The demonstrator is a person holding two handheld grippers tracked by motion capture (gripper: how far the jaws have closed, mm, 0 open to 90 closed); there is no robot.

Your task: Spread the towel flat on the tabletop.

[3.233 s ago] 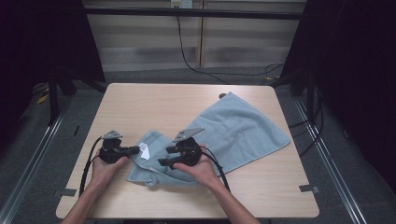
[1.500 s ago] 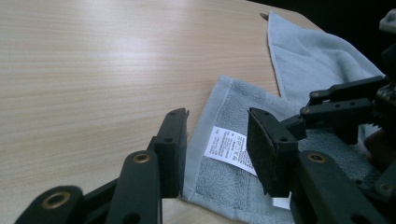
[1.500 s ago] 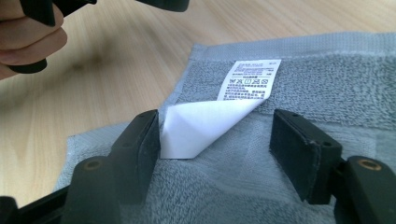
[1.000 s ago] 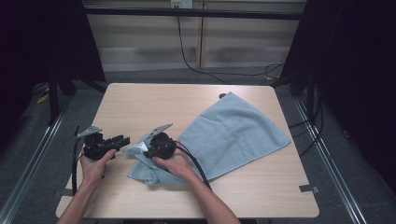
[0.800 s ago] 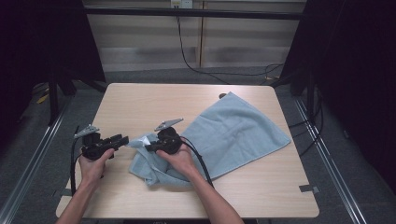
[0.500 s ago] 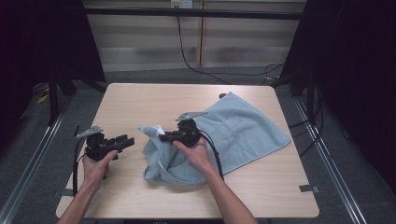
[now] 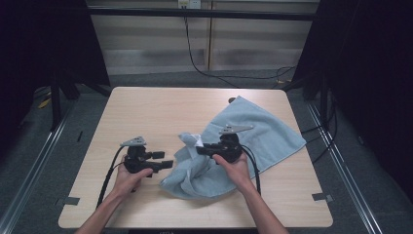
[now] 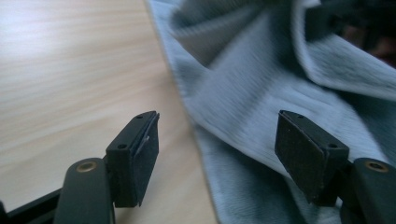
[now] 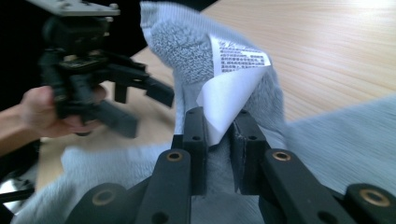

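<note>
A light blue towel (image 7: 263,131) lies across the right half of the wooden table (image 7: 160,112), its near-left part bunched and lifted. My right gripper (image 7: 200,149) is shut on the towel's corner (image 9: 187,42), pinching the cloth and its white care label (image 9: 231,79) between the jaws. My left gripper (image 7: 166,161) is open, its jaws wide apart just left of the towel's edge (image 8: 187,107) and touching nothing. The left gripper (image 9: 140,100) and the hand holding it also appear in the right gripper view.
A cable trails from each gripper toward the near table edge. A small dark object (image 7: 232,100) sits at the towel's far corner. Bits of tape (image 7: 322,197) mark the near table corners. Dark frame posts (image 7: 56,95) stand beside the table.
My right gripper has carried the towel corner up and to the right, over the towel. My left gripper let go earlier and has turned its open jaws toward the bunched cloth.
</note>
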